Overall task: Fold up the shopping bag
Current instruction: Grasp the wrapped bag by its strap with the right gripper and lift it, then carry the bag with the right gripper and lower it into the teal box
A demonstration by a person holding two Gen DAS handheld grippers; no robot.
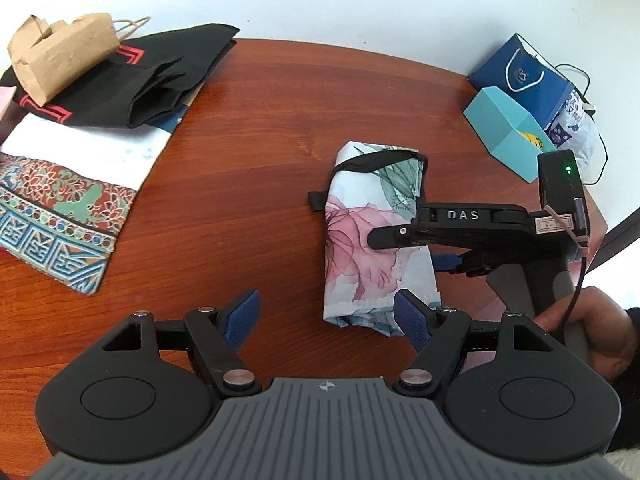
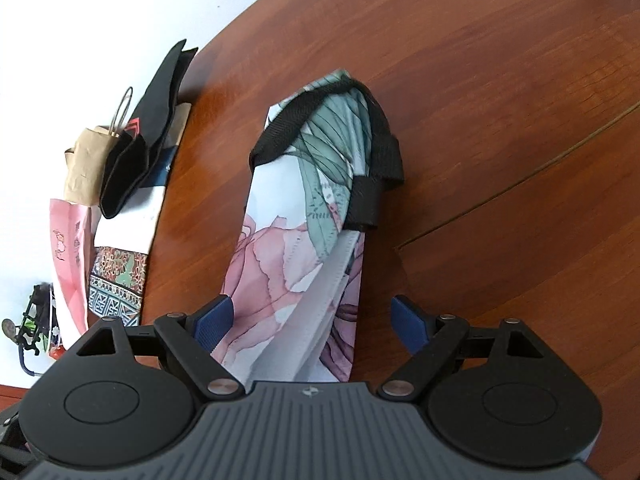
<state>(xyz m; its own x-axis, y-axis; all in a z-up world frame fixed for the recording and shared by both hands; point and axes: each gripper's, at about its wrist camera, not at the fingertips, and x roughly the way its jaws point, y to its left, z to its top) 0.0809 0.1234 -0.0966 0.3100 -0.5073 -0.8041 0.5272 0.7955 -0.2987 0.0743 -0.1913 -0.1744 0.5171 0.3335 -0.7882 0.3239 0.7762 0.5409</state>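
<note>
The floral shopping bag (image 1: 368,236) lies folded into a narrow bundle on the brown table (image 1: 260,128), its black straps wrapped over the far end. My left gripper (image 1: 332,316) is open near the table's front, its right pad (image 1: 412,316) beside the bundle's near corner. In the left wrist view the right gripper (image 1: 416,248) reaches in from the right over the bundle, held by a hand (image 1: 592,328). In the right wrist view the bag (image 2: 304,240) runs lengthwise between the open fingers of my right gripper (image 2: 312,320), with black straps (image 2: 372,176) at its far end.
A stack of other bags lies at the left: a brown paper bag (image 1: 60,60), a black bag (image 1: 160,80), a white one and a patterned one (image 1: 60,216). A blue gift bag (image 1: 524,72) and a teal box (image 1: 508,124) stand at the right edge.
</note>
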